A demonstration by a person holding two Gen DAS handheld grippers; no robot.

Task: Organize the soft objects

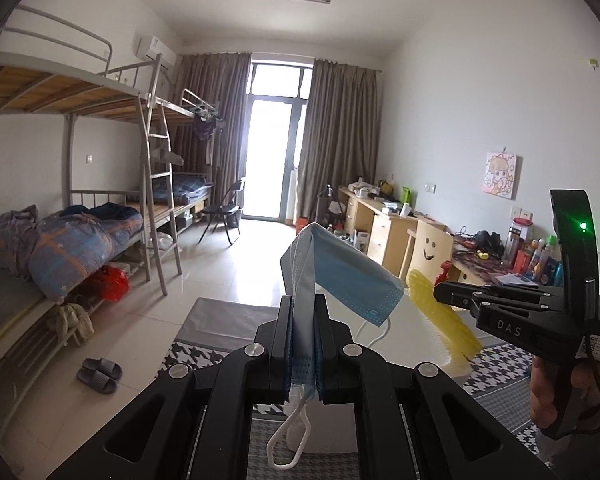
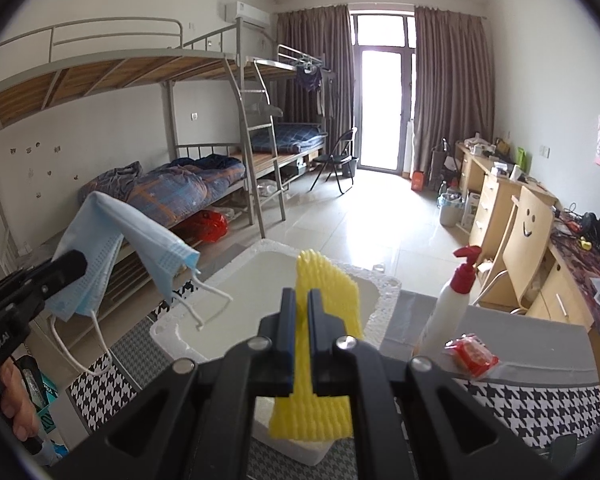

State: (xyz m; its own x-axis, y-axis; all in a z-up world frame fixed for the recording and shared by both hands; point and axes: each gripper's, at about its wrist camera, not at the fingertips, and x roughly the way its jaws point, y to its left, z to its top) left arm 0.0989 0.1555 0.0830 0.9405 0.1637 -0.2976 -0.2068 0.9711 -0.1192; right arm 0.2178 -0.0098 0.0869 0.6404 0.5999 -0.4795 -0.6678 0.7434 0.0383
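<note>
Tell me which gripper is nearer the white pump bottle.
Right. The right gripper, holding yellow foam netting, sits just left of the pump bottle; the left gripper is farther left.

Take the foam box [image 2: 384, 292] as your mark on the worktop [image 2: 540, 396]. Your left gripper [image 2: 66, 268] hangs the mask [image 2: 140, 240] at its left edge, your right gripper [image 2: 298, 344] holds the foam net [image 2: 328, 292] over it, and the pump bottle [image 2: 450, 300] and packet [image 2: 472, 354] sit to its right.

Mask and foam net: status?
Left gripper shut on blue mask. Right gripper shut on yellow foam net. Both above white foam box. Nothing blocking.
</note>
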